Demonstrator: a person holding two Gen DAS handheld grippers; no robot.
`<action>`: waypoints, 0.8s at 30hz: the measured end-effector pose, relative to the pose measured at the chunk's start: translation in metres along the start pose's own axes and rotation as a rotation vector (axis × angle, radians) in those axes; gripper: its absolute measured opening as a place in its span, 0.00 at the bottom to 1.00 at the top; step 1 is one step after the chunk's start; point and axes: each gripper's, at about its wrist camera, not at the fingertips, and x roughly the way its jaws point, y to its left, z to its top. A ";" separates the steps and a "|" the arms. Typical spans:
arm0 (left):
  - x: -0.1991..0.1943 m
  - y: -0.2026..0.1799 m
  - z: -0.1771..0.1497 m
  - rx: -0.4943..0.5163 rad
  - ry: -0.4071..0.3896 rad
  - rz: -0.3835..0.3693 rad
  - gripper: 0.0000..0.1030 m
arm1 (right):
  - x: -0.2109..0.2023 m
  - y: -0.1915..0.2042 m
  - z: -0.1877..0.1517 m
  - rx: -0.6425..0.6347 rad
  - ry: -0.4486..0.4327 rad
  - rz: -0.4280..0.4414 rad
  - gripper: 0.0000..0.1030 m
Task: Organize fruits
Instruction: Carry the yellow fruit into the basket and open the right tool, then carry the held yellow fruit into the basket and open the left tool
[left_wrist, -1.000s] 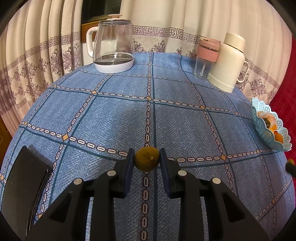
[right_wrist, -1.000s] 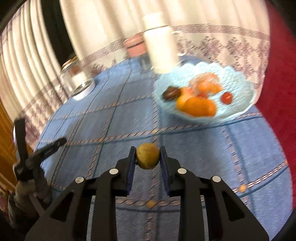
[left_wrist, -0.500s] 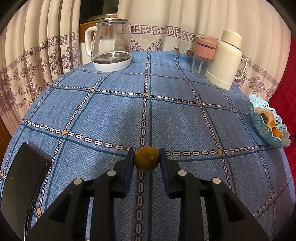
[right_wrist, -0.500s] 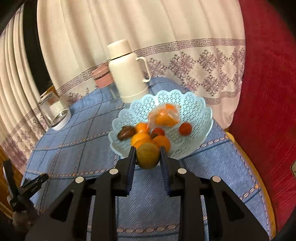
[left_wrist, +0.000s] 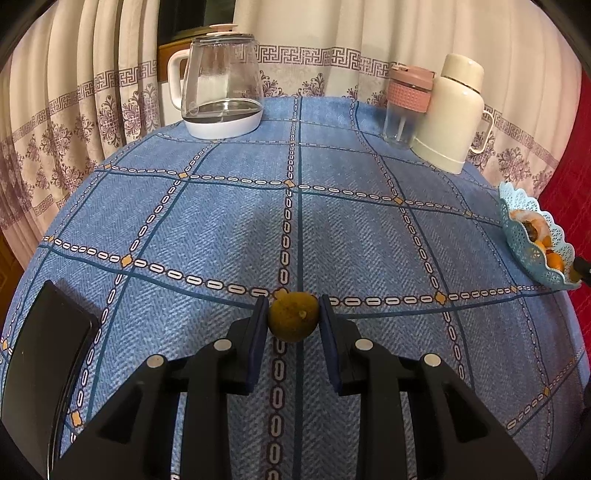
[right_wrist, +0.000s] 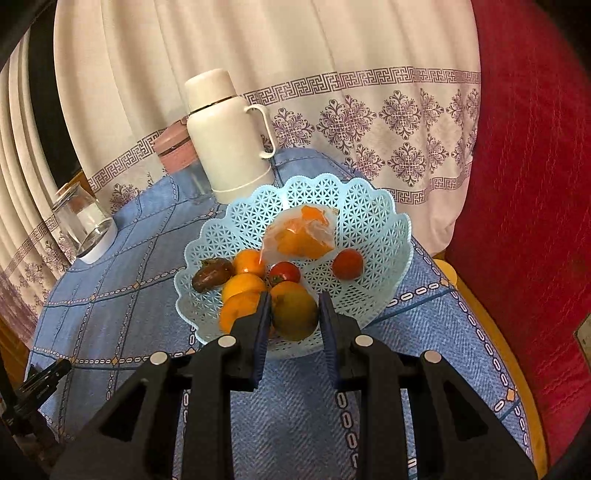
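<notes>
My left gripper (left_wrist: 293, 317) is shut on a small olive-green fruit (left_wrist: 293, 316) and holds it above the blue checked tablecloth (left_wrist: 221, 229). My right gripper (right_wrist: 294, 312) is shut on a yellow-green round fruit (right_wrist: 294, 310) and holds it over the near rim of the light blue lattice basket (right_wrist: 373, 221). The basket holds oranges (right_wrist: 242, 286), two red tomatoes (right_wrist: 347, 263), a dark brown fruit (right_wrist: 211, 277) and a clear bag of orange pieces (right_wrist: 303, 236). The basket also shows at the right edge of the left wrist view (left_wrist: 535, 240).
A glass kettle (left_wrist: 221, 96) stands at the back left. A pink-lidded cup (left_wrist: 406, 107) and a cream thermos (left_wrist: 450, 114) stand at the back right, just behind the basket. A black flat object (left_wrist: 44, 354) lies near left. A red chair (right_wrist: 524, 184) is right of the table.
My right gripper has carried its fruit forward to the basket, which is now closer and right under the fingertips. My left gripper has drifted slightly with its fruit held.
</notes>
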 end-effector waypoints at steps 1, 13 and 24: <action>0.000 0.000 0.000 0.001 0.001 0.001 0.27 | -0.001 -0.001 0.000 0.003 -0.007 -0.001 0.27; -0.002 -0.008 0.002 0.018 0.001 -0.016 0.27 | -0.035 -0.022 -0.007 0.062 -0.158 -0.120 0.45; -0.011 -0.059 0.008 0.092 -0.009 -0.106 0.27 | -0.041 -0.043 -0.020 0.127 -0.172 -0.156 0.64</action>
